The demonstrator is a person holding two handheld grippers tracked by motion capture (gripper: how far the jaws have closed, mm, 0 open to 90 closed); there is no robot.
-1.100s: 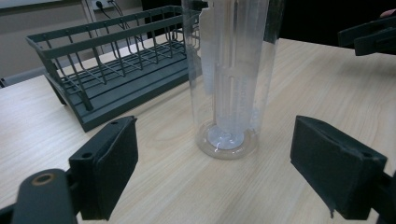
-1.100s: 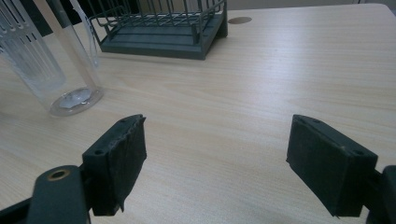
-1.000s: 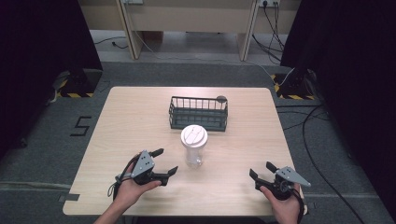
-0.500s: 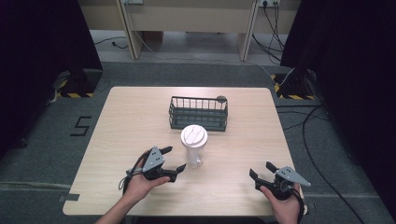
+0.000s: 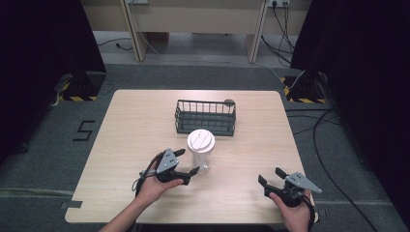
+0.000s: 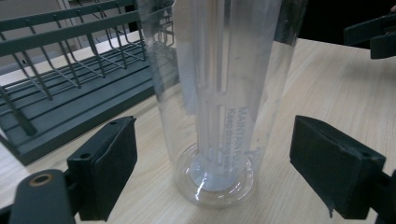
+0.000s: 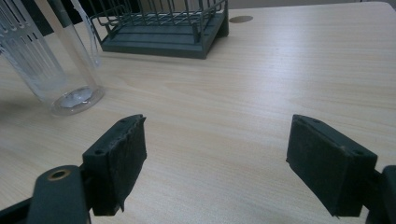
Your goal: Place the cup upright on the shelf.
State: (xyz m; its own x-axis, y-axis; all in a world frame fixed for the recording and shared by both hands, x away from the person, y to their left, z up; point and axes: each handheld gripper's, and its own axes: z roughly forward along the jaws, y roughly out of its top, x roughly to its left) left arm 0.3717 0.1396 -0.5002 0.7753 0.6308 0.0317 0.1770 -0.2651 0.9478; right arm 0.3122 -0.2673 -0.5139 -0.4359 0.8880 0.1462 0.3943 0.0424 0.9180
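Shaker bottle looks light, slick, rigid; my left tongs straddle its base agape, right tongs agape too.

Light wooden table, dark wire basket near centre, clear lidded bottle upright just before it.

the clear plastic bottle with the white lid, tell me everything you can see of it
The clear plastic bottle stands upright near the middle of the wooden table, just in front of the dark wire basket. A round white lid caps it. Its wall is see-through with faint white print and a ribbed insert inside. The left gripper has open jaws either side of its base, not touching.
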